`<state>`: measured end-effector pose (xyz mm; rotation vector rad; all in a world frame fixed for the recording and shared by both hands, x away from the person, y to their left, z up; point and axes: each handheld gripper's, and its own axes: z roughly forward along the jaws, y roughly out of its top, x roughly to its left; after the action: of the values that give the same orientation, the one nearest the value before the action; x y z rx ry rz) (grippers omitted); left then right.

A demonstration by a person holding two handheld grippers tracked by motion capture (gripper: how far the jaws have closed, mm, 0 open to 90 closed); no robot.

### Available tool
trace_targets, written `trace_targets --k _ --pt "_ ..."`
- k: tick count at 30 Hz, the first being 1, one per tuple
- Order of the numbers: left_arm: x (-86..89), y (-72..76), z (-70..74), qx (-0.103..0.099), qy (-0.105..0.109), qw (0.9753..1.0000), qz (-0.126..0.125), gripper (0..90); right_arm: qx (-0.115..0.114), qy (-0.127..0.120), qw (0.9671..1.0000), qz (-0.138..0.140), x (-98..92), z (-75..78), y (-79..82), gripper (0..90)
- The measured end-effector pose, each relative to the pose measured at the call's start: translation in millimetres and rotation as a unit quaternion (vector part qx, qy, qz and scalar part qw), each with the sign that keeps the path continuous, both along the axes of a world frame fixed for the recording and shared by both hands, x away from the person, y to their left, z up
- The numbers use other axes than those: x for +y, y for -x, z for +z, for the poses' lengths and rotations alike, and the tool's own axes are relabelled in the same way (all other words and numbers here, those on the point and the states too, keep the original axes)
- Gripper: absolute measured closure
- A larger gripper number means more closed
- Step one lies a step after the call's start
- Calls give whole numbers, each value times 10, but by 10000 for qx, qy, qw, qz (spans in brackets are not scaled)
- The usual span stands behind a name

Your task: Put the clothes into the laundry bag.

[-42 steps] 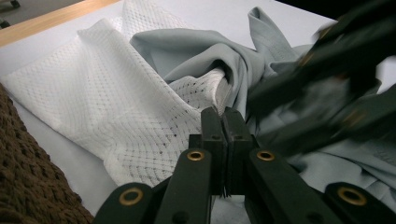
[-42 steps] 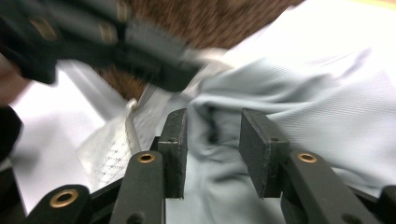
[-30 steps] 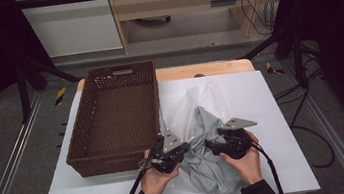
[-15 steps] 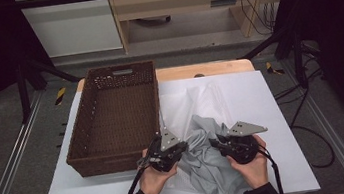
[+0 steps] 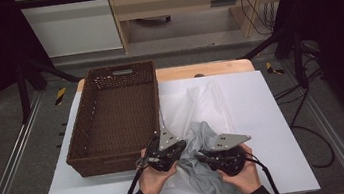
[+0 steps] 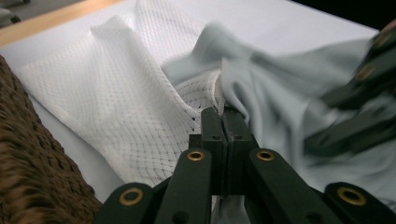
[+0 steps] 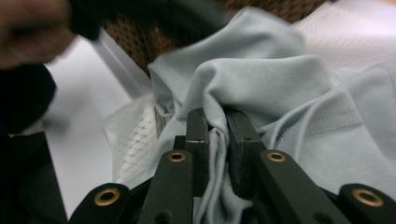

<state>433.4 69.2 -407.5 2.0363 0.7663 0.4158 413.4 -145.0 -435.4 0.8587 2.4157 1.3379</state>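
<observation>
- The worktop (image 5: 273, 114) is a white board that carries everything, with a strip of wood showing along its far edge.
- A dark brown wicker basket (image 5: 117, 117) stands on the left half of the worktop, long side running away from the person; its near wall is just beside the left claw.
- A white mesh bag (image 5: 196, 106) lies flat to the right of the basket, reaching from mid-worktop down toward the person; in the left gripper view its netted weave (image 6: 126, 93) rises in soft folds.
- A pale grey garment (image 5: 199, 146) sits crumpled on the near end of the mesh bag, between the two hands, and trails toward the worktop's near edge.
- The left claw (image 5: 167, 150) is pressed together on an edge where the mesh bag meets the grey garment; in its own view (image 6: 223, 112) the jaws stand flat against each other with cloth pinched at the tips.
- The right claw (image 5: 221, 158) is clamped on a bunched fold of the grey garment, seen in its own view (image 7: 217, 119) squeezed between narrowly parted jaws.
</observation>
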Motion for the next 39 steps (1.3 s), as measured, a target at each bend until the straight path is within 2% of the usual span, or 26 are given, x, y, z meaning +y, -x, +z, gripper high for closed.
trace_targets --k 1,3,5,7,9,10,12,14,17,20,23,25,26,27,29,30,32,33,35,37,38,39 --pt "0 13 19 -21 34 10000 -13 891 79 43 9999 -52 45 -45 -20 808" --pt "-18 53 57 -80 67 9999 -91 891 100 92 9998 -123 98 -102 -53 807" --pt "-48 86 64 -97 67 9998 -167 891 92 174 9992 -349 145 -161 -108 804" --pt "-79 110 53 -81 32 9997 -236 891 -67 354 9968 -710 187 -218 -171 801" --pt "-115 118 19 -58 -49 9996 -284 891 -248 528 9915 -1166 218 -310 -241 795" --pt "-131 115 -16 -27 -83 9995 -307 891 -286 507 9904 -1252 221 -338 -253 792" --pt "-152 104 -69 18 -201 9993 -304 891 -288 434 9901 -1304 200 -361 -264 775" --pt "-152 84 -96 58 -257 9992 -290 891 -176 324 9921 -1203 148 -320 -267 726" --pt "-125 55 -109 82 -262 9993 -237 890 49 -55 9949 -1003 23 -190 -231 658" --pt "-91 30 -120 118 -264 9994 -185 890 -6 -239 9951 -963 -129 -35 -170 624" --pt "-87 29 -129 123 -286 9993 -191 890 -133 -336 9929 -1135 -295 113 -123 572" --pt "-98 26 -135 118 -308 9993 -202 890 -284 -205 9888 -1452 -401 158 -147 483" --pt "-100 24 -140 131 -307 9992 -214 890 -276 -114 9850 -1700 -467 130 -215 389" --pt "-102 23 -144 135 -314 9992 -216 890 -231 -105 9828 -1831 -504 85 -268 356" --pt "-101 20 -151 148 -313 9992 -215 890 -85 -68 9817 -1902 -529 -15 -354 326" --pt "-99 17 -153 151 -325 9991 -211 890 87 -50 9820 -1889 -520 -92 -401 320" --pt "-101 11 -158 174 -335 9991 -214 890 385 91 9833 -1779 -461 -243 -484 322" --pt "-103 9 -163 172 -354 9990 -213 890 461 120 9838 -1727 -422 -299 -508 350" --pt "-105 3 -172 176 -364 9990 -210 889 547 -43 9866 -1535 -404 -353 -523 480" --pt "-101 -1 -175 195 -357 9990 -203 890 642 -157 9875 -1430 -425 -328 -504 645" --pt "-96 -3 -174 204 -347 9990 -195 889 581 -146 9877 -1442 -436 -301 -482 721" --pt "-92 -5 -173 203 -351 9990 -182 890 532 -177 9884 -1411 -455 -257 -452 755"
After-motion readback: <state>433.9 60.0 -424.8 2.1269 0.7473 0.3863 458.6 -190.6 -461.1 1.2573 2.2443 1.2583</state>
